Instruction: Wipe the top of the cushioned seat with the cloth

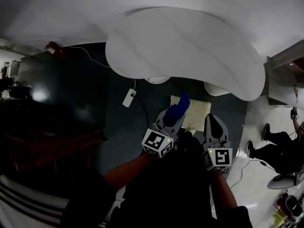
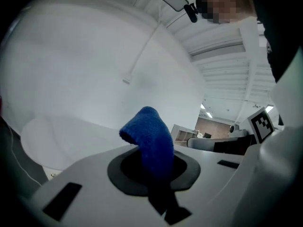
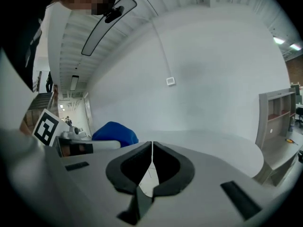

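Observation:
A pale square cushioned seat [image 1: 198, 113] sits on the dark floor below the white table, just ahead of both grippers. My left gripper [image 1: 176, 116] is shut on a blue cloth [image 1: 179, 108], which sticks up out of its jaws over the seat's left edge. In the left gripper view the blue cloth [image 2: 149, 140] rises folded from between the dark pads of the left gripper [image 2: 152, 170]. My right gripper [image 1: 212, 119] hovers at the seat's right side; in its own view the right gripper [image 3: 151, 168] is shut with nothing held. Neither gripper view shows the seat.
A large curved white table [image 1: 185, 51] spreads above the seat. A white power strip [image 1: 128, 98] with its cable lies on the floor to the left. Dark furniture [image 1: 52, 127] fills the left side. A person [image 1: 280, 151] sits at the far right.

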A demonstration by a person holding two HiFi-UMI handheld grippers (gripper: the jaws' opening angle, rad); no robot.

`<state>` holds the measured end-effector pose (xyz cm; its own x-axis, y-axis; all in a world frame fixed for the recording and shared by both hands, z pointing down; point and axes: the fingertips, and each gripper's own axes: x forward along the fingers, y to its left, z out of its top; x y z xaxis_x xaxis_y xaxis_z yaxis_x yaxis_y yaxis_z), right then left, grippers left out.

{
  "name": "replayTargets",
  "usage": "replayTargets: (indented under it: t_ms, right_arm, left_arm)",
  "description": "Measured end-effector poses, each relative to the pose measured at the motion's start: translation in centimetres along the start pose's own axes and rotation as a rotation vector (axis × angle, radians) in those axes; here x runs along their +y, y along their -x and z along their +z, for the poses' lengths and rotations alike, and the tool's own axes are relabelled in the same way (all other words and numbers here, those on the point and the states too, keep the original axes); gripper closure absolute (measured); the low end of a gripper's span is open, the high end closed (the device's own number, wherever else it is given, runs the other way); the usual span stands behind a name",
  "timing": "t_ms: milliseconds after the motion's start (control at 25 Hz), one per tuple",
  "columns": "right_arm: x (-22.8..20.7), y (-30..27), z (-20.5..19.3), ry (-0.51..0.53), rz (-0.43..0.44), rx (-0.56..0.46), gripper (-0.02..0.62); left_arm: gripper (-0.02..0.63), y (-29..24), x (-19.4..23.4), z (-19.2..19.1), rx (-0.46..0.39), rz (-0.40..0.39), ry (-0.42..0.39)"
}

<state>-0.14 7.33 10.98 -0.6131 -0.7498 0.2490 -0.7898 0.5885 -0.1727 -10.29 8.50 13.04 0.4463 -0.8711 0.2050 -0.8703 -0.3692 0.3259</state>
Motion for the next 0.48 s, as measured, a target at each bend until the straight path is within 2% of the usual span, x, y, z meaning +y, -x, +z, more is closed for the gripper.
replayTargets:
  t_ms: [120, 280, 480]
  right_arm:
    - [3.1, 0.2, 2.3, 0.015, 0.005, -0.007, 0.557]
    - [7.8, -1.4, 6.3, -0.027, 0.079, -0.022, 0.557]
    - [11.2, -2.3, 9.7, 0.087, 0.085, -0.059, 0.558]
  left_arm:
    - [0.557, 2.4, -0.5, 1.9, -0.011, 0.004, 0.008]
    - [0.556, 5.2, -0.8, 6.2, -0.082, 0.015, -0.085]
    - [0.555, 7.4, 0.0, 9.8, -0.16, 0.042, -0.11]
